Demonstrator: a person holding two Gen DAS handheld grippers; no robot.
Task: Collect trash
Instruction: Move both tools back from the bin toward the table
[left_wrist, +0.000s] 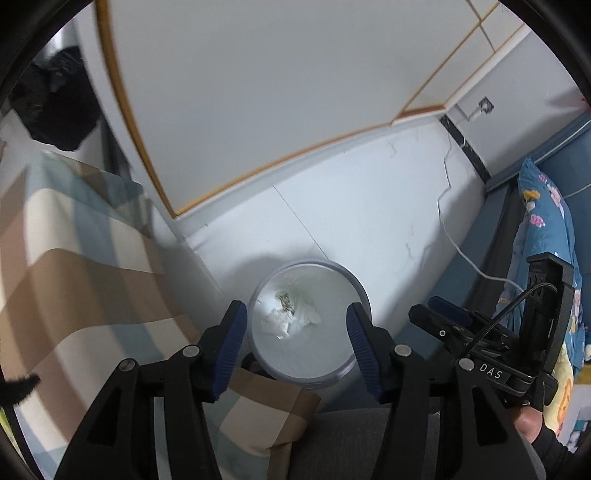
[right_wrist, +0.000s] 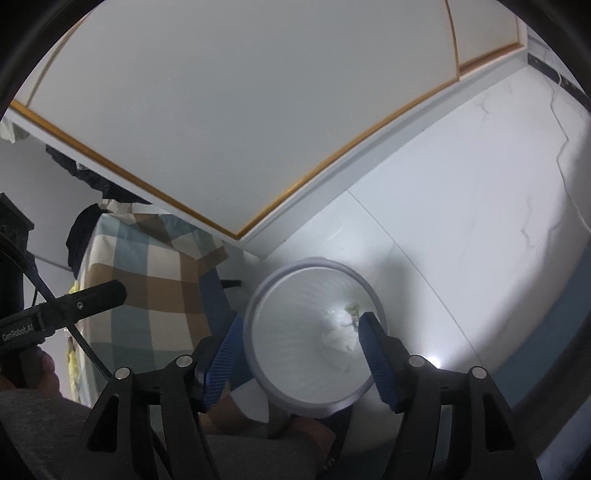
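- Two grippers up over one bin, both pointing down at the floor. Left gripper (left_wrist: 295, 343) has its jaws apart w/ nothing between them, you just see the bin through the gap. Right gripper (right_wrist: 301, 360) same deal, jaws spread wide, nothing pinched.
- Stuff around: checked bedsheet (left_wrist: 74, 266) (tan/blue/cream squares) hangs down on the left, its corner drooping right beside the bin's near rim. In the right wrist view the same sheet (right_wrist: 147, 266) sits left of the bin.
- Dark clothing pile (left_wrist: 55, 99) on top of the bed, far left.
- Blue floral pillow (left_wrist: 546, 229) on the right side, against a blue bed frame.
- White cable (left_wrist: 454, 240) runs down from a wall socket and snakes across the floor twd the pillow, apart from the bin.
- White cupboard door w/ wood-coloured trim (left_wrist: 258, 92) fills the top of both views, marble-look floor tile (left_wrist: 369, 206) below it.
- Nothing sits btwn the jaws and the bin opening.
- Trash bin (left_wrist: 310, 321) itself: round, pale grey/lavender rim, white inside, standing upright on the tile btwn the two beds.
- Crumpled white tissue (left_wrist: 291, 317) lies at the bottom w/ a small greenish scrap on it. Right wrist view shows the bin (right_wrist: 314, 332) deeper, trash (right_wrist: 351, 317) partly hidden behind the right finger.
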